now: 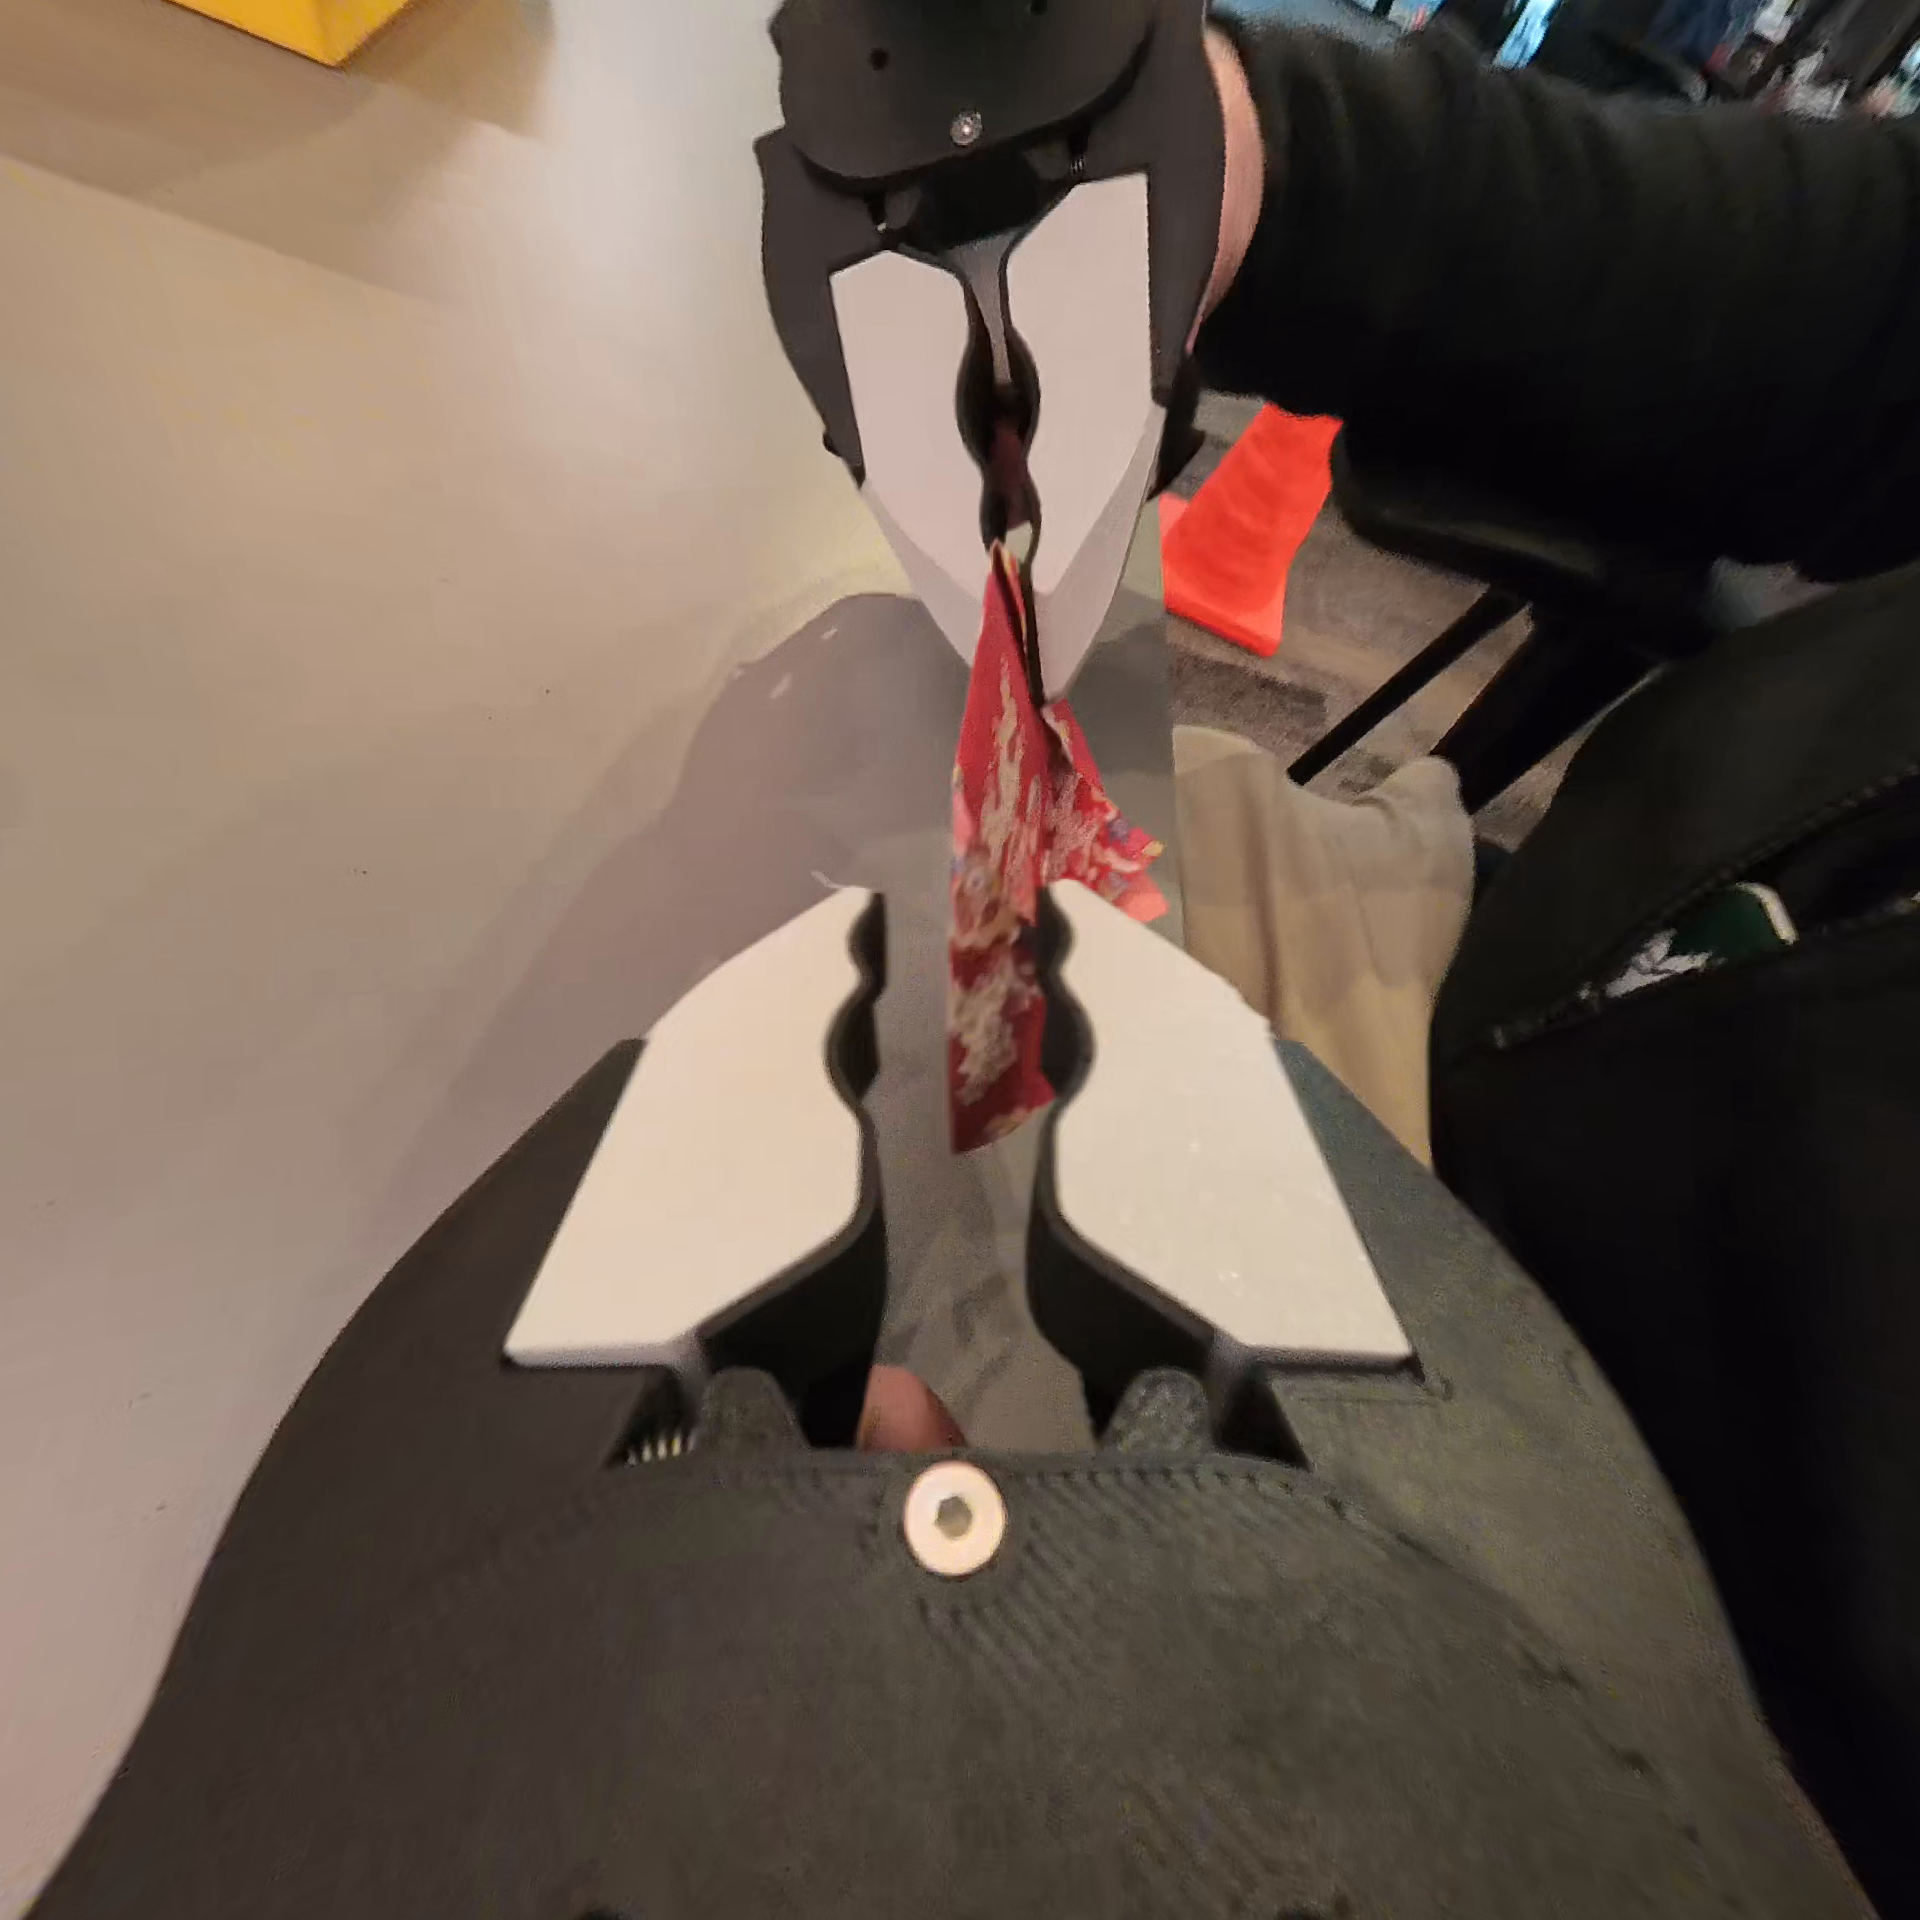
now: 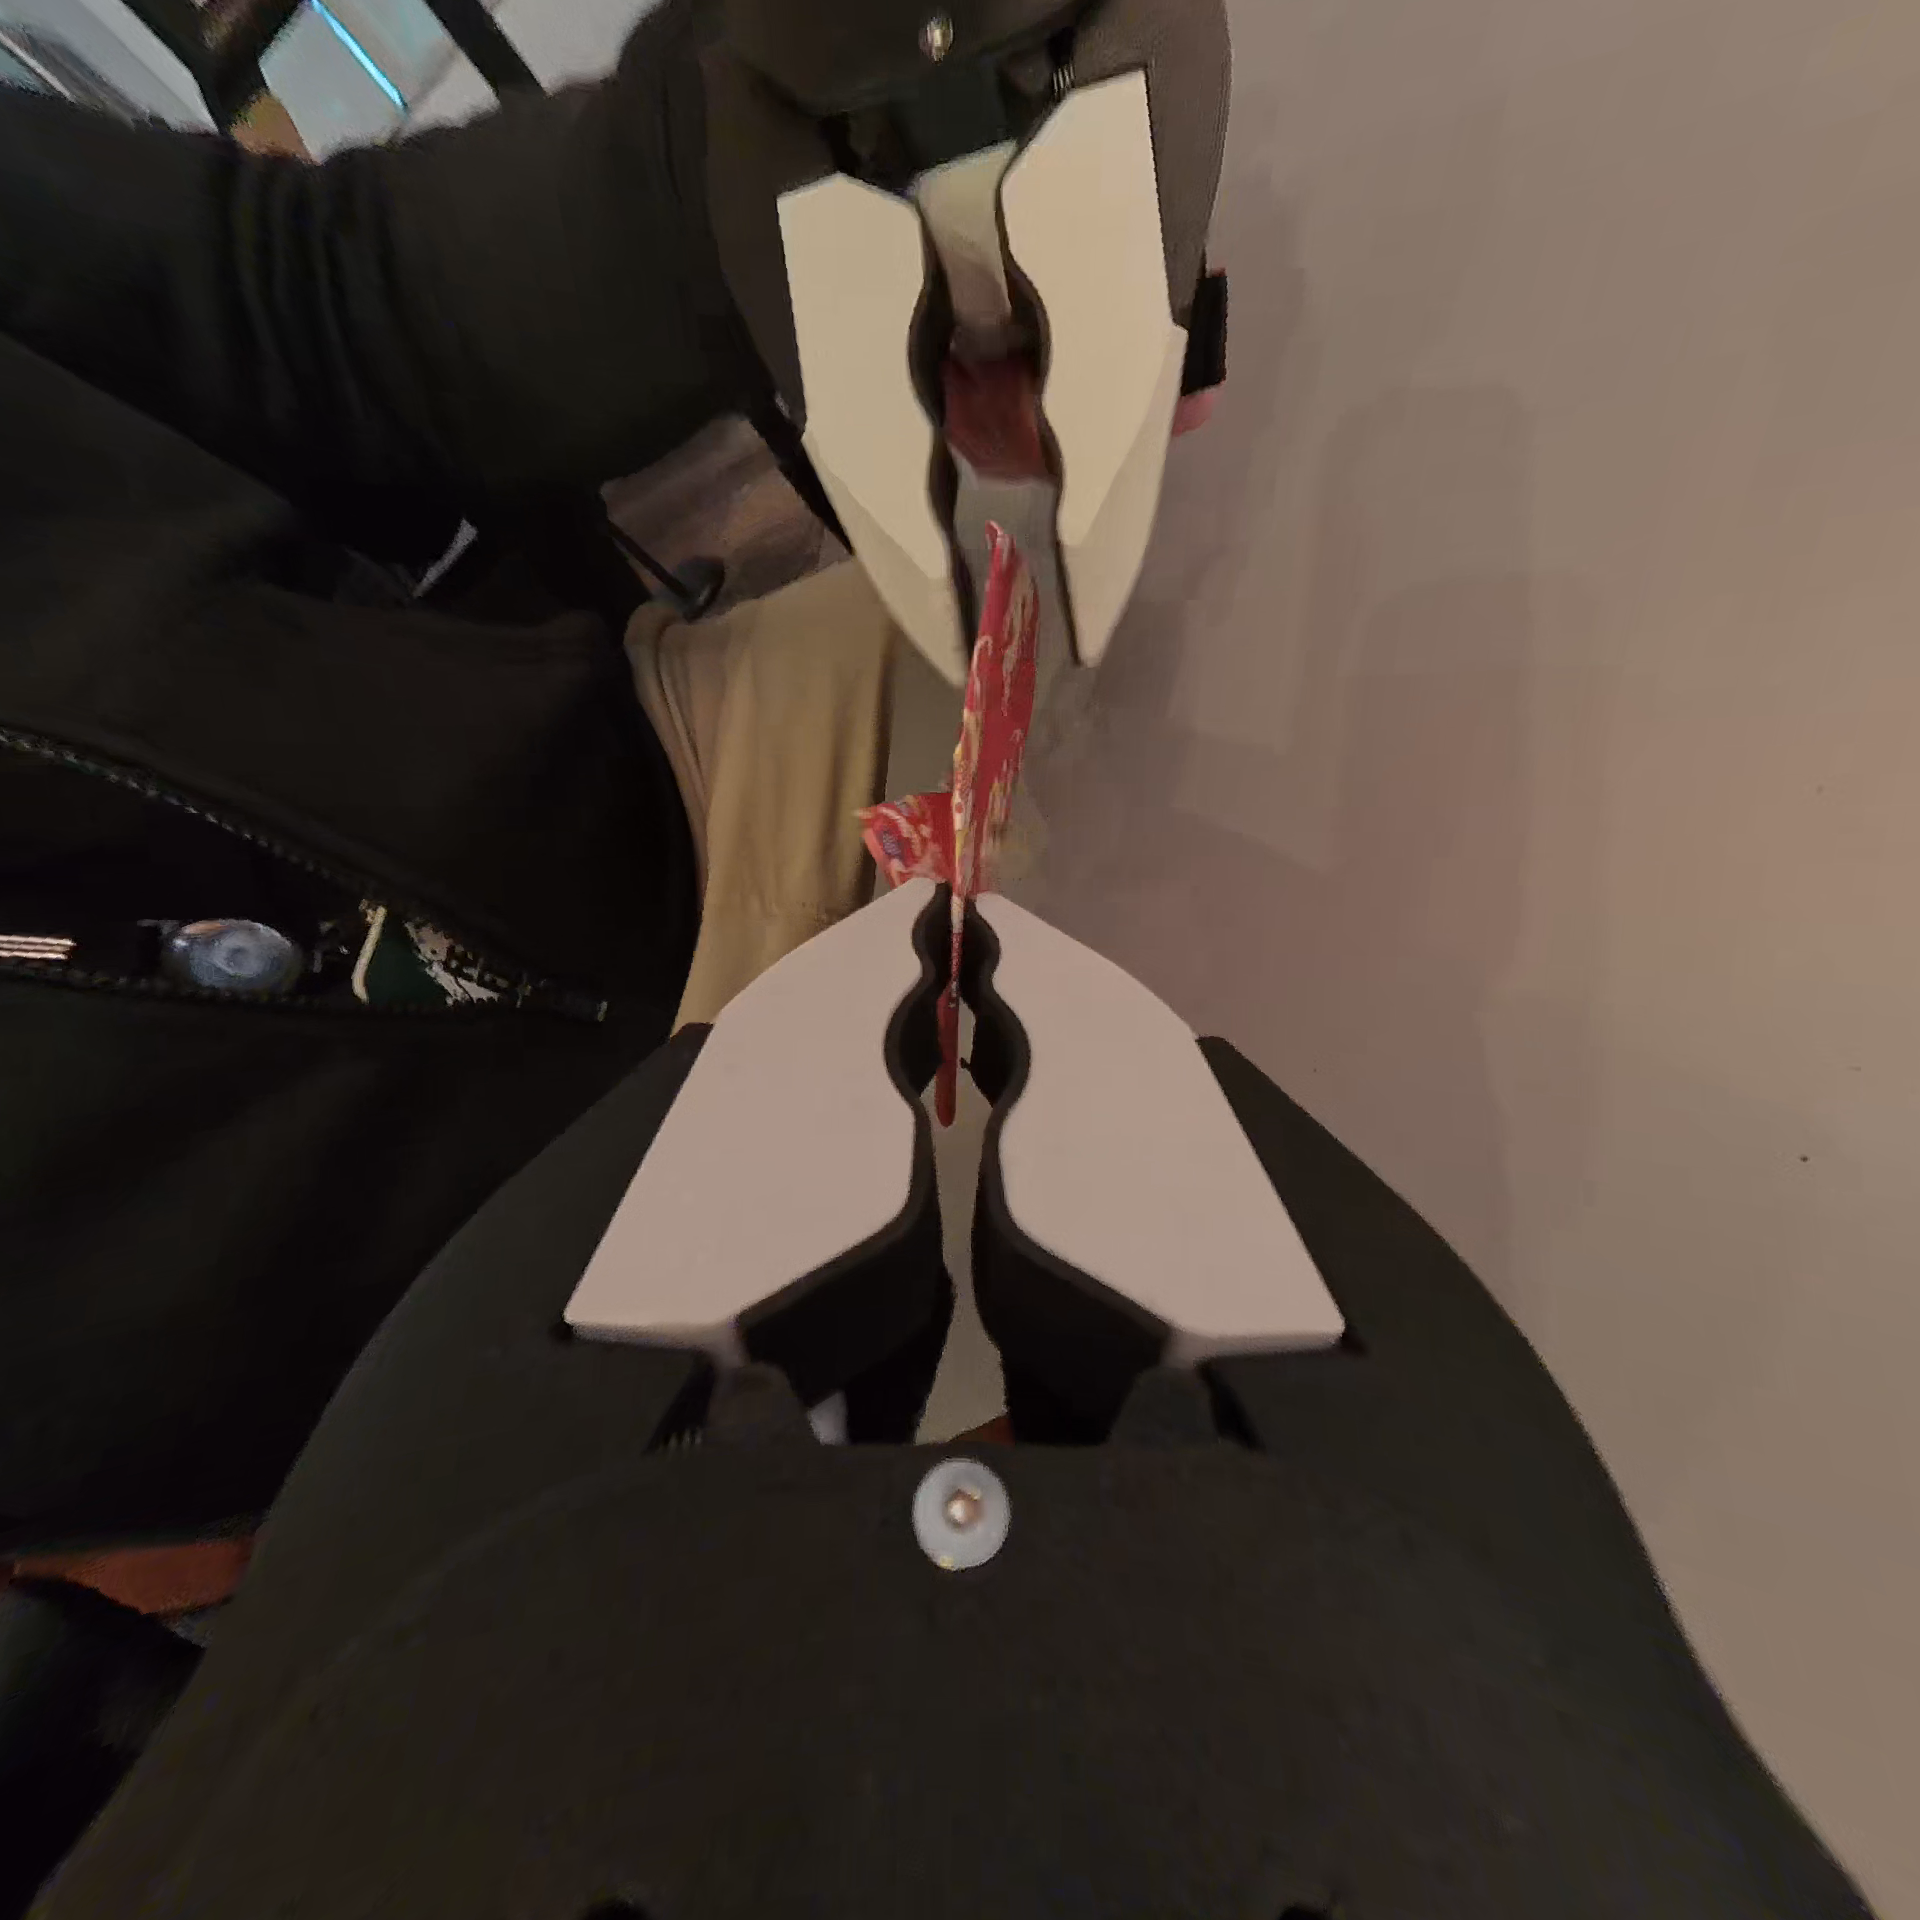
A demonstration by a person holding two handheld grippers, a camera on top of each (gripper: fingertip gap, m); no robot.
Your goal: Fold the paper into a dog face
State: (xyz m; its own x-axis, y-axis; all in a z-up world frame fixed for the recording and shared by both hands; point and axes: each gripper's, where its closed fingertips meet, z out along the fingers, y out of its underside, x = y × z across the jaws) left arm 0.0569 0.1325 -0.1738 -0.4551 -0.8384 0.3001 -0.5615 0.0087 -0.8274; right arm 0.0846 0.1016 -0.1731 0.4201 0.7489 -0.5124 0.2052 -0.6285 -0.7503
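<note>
Counter (image 1: pixel 260 727): I see a pale, plain surface filling my left view from 7 to 11 o'clock, and the right view (image 2: pixel 1558 727) from 1 to 5 o'clock.

Person: a dark sleeve (image 1: pixel 1558 260) crosses my left view at 1 to 2 o'clock, with a dark zipped jacket (image 1: pixel 1714 1039) at 3 to 4 o'clock; tan trousers (image 1: pixel 1320 883) show just past the counter edge.

Left tongs (image 1: pixel 961 914): mine in the left view, at 6 o'clock. The two white fingers stand apart with a clear gap. The paper hangs in that gap close against the right-hand finger; I cannot tell whether it touches. In the right view these tongs (image 2: pixel 1013 655) point back at me from 12 o'clock, parted, with the paper's far tip between their ends.

Right tongs (image 2: pixel 956 904): mine in the right view, at 6 o'clock. The tips are pressed together on the paper's edge, clenched on it. In the left view they (image 1: pixel 1023 634) come in from 12 o'clock, pinching the paper's upper end.

Orange cone (image 1: pixel 1247 530): on the floor beyond the counter, at 1 o'clock in the left view.

Paper (image 1: pixel 1003 914): red with a gold and pale pattern, folded into a narrow strip, held in the air above the counter and stretched between the two tongs. A small folded flap (image 1: pixel 1112 842) sticks out at about 3 o'clock from its middle. In the right view the paper (image 2: pixel 992 717) runs from my tips toward 12 o'clock.

Yellow object (image 1: pixel 312 26): a corner only, at 11 o'clock in the left view.
</note>
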